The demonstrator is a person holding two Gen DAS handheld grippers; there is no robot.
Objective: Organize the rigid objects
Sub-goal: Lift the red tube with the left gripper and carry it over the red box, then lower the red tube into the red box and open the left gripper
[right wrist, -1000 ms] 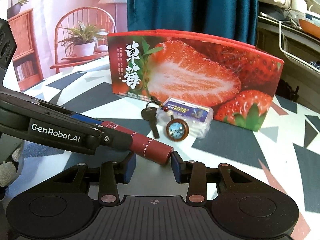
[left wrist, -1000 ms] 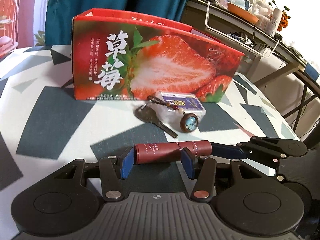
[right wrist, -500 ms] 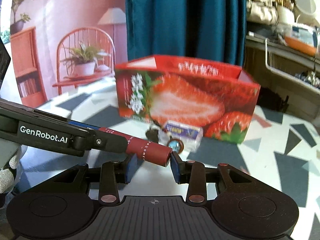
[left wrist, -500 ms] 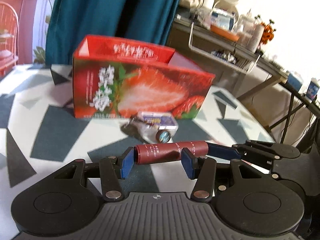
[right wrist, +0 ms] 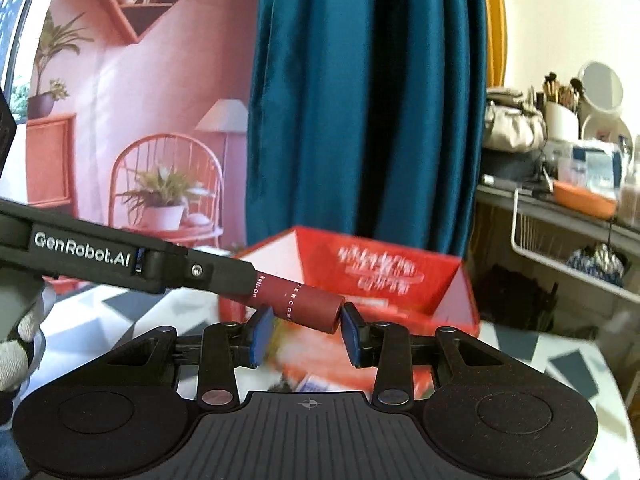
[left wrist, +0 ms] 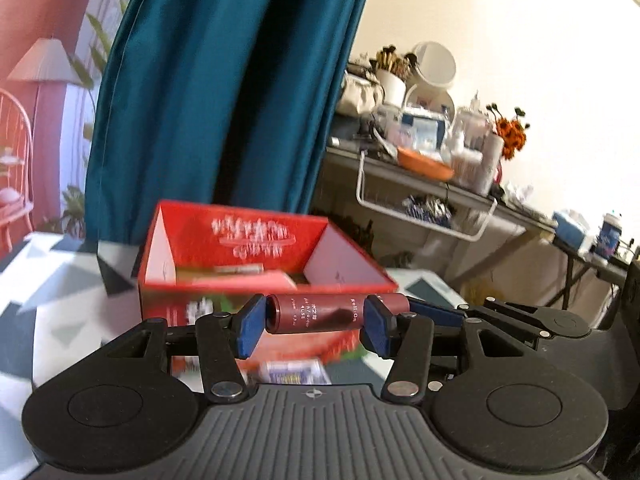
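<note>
A dark red cylindrical tube lies crosswise between the blue pads of my left gripper, which is shut on it. The same tube sits between the pads of my right gripper, whose right pad touches the tube's end; its jaws also hold it. Both grippers hold the tube in the air just in front of the open red strawberry box, which shows in the right wrist view too. A small clear box with a blue label lies below on the table.
The table has a white and grey triangle-patterned cloth. A teal curtain hangs behind the box. A cluttered shelf with a wire basket stands at the right.
Both grippers have lifted the tube up from the table to the height of the box's rim. The box's open inside has come into view, and the keys have dropped out of sight.
</note>
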